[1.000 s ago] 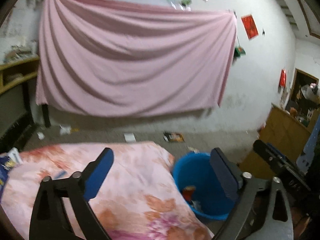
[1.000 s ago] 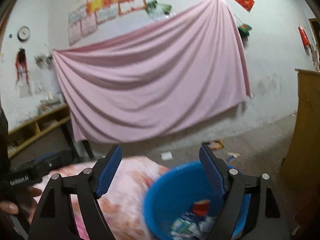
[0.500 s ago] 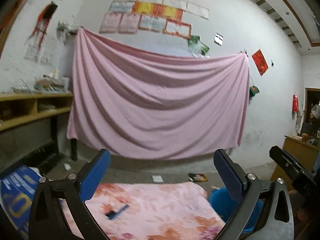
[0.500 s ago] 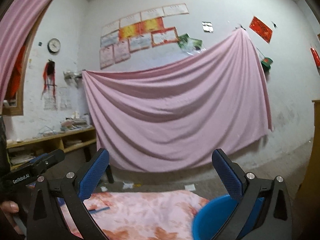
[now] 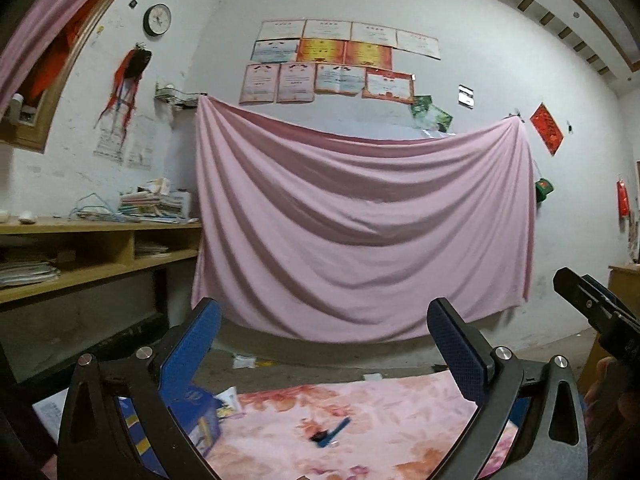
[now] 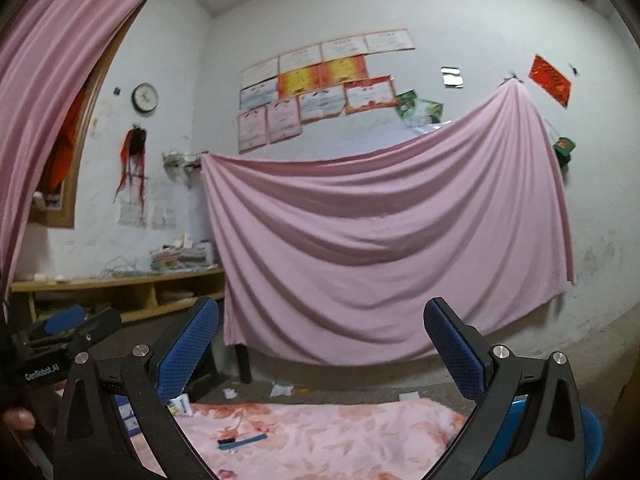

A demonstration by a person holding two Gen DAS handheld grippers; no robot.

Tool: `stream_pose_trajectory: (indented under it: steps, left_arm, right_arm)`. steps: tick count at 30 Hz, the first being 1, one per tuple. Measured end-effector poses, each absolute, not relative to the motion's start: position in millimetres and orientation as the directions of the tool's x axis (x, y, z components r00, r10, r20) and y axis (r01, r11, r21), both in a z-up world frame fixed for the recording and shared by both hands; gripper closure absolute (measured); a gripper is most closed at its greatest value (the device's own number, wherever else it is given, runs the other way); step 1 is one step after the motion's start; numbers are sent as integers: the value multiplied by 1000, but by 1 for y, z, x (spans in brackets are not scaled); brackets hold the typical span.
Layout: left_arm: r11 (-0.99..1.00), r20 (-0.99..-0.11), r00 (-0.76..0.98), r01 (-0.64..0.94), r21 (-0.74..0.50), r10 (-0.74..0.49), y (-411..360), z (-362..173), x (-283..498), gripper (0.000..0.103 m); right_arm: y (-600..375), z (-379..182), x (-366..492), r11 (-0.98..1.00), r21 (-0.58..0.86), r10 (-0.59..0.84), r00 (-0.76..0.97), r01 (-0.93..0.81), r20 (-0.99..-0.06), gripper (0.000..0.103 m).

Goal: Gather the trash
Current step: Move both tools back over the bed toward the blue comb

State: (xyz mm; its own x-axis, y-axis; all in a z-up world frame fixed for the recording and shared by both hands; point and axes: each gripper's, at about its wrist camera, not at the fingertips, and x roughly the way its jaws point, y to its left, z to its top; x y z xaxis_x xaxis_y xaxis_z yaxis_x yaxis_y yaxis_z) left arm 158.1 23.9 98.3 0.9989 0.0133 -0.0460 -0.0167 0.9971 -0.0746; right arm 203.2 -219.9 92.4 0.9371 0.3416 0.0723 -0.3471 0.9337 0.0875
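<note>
left claw (image 5: 324, 344): you've got it wide, empty
right claw (image 6: 322, 344): wide too, empty
toothbrush (image 5: 332, 433): lying just below your left claw

- The left wrist view is aimed level over the floral-covered table (image 5: 360, 432) toward the far pink sheet (image 5: 360, 232).
- The right wrist view is set further right and tilted, with the same sheet (image 6: 380, 248) faced.
- The wall clock (image 5: 157, 19) and certificates (image 6: 316, 84) are shared.
</note>
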Motion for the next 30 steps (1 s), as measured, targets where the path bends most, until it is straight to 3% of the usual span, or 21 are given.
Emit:
stream_pose_trajectory:
  steps: [15,22,30]
  left_arm:
    - [996,-248,968,-51,-66,33,31,31,198,2]
    - [998,-340,940,-36,-51,17,29,11,226,2]
    - [996,-457,889,-9,-88,-33,30,-12,257,3]
  right_arm:
    - [-189,44,254,908,34,417,892,-418,-176,0]
    - [-181,18,292,902,72,420,828,-425,-372,0]
    - [-172,-7,327,898,100,410,732,-429,-545,20]
